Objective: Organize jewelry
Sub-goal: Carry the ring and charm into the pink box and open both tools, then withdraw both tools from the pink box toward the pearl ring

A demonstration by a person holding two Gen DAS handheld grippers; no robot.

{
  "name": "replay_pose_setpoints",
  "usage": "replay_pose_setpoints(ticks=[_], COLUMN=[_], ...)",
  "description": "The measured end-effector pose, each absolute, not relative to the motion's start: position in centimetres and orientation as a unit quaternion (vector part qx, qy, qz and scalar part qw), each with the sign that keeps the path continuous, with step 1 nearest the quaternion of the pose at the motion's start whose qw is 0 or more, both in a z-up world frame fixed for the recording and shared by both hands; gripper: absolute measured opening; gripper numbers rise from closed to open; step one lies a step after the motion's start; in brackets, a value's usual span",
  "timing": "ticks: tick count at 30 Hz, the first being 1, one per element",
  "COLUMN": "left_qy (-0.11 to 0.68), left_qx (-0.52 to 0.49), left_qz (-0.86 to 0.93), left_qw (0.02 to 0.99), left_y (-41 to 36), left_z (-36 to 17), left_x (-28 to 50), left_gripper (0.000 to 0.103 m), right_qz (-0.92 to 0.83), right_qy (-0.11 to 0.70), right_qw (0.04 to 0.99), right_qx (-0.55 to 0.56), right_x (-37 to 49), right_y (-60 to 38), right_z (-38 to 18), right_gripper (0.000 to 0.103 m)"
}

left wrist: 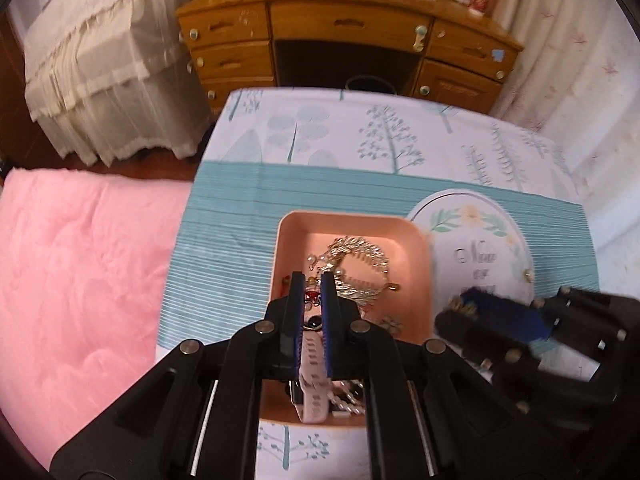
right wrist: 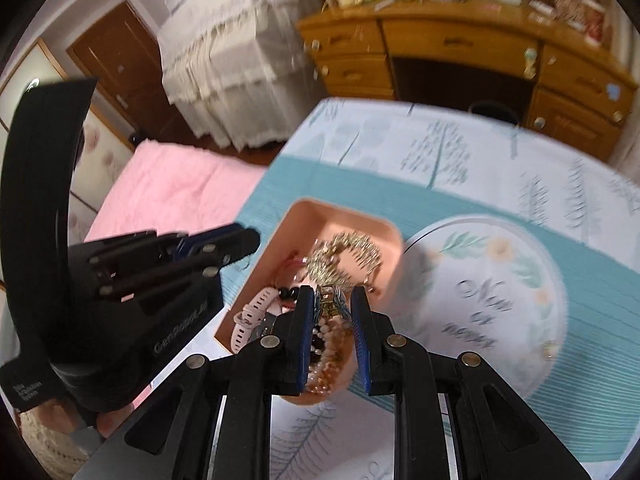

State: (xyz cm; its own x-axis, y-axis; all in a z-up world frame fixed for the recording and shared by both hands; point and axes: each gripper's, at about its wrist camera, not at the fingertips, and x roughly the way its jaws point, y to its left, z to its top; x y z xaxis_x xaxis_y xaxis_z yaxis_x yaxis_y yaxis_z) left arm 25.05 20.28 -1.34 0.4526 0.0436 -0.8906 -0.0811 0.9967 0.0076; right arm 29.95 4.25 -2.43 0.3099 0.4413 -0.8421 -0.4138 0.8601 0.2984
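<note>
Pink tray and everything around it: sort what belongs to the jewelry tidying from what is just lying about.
Belongs to the job:
- pink tray
- gold necklace
- pink watch
- bead bracelet
- small gold piece on the tablecloth

Just lying about:
- wooden desk with its clutter
- pink blanket
- lace-covered furniture

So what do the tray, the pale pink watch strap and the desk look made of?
Tray: likely plastic, smooth matte peach, rounded moulded corners. Watch strap: probably silicone, soft matte pink, rows of punched holes, flexed into a curve. Desk: wood or wood veneer, glossy honey-coloured varnish with visible reflections.
</note>
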Motion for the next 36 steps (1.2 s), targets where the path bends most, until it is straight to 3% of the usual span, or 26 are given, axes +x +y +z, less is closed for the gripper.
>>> replay_pose_setpoints(ticks=[9,16,18,20,22,36], left_qy=[0.548,0.557,0.557,0.553,0.545,0.505], left_qx=[-0.026,-0.025,-0.023,-0.021,-0.017,0.023], left_qz=[0.027,0.025,0.022,0.019,0.018,-0.031], left_qw=[0.836,0.830,0.830,0.833,0.838,0.862], left_y=[20.5,20.3,20.0,19.7,19.4,13.1], left_z=[-5.8,-6.5,-6.5,-6.1,-5.6,-0.7], left_x=[27.4,27.4,27.2,26.8,26.3,23.3], left_gripper=[0.006,0.008,0.014,0.032,0.042,0.043], right_qz=[0.262,0.265,0.266,0.267,0.269,0.236], right_qy=[0.556,0.553,0.551,0.550,0.547,0.522], right_qw=[0.789,0.790,0.791,0.792,0.793,0.819], right_qx=[-0.005,-0.008,-0.006,-0.001,0.001,-0.023], right_x=[31.1,31.0,30.7,30.3,29.9,27.7], right_y=[5.4,4.8,4.5,4.0,3.5,-3.0], right_z=[-7.6,-7.7,-7.3,-6.8,-6.3,-1.6], right_gripper=[0.020,0.021,0.021,0.021,0.021,0.022])
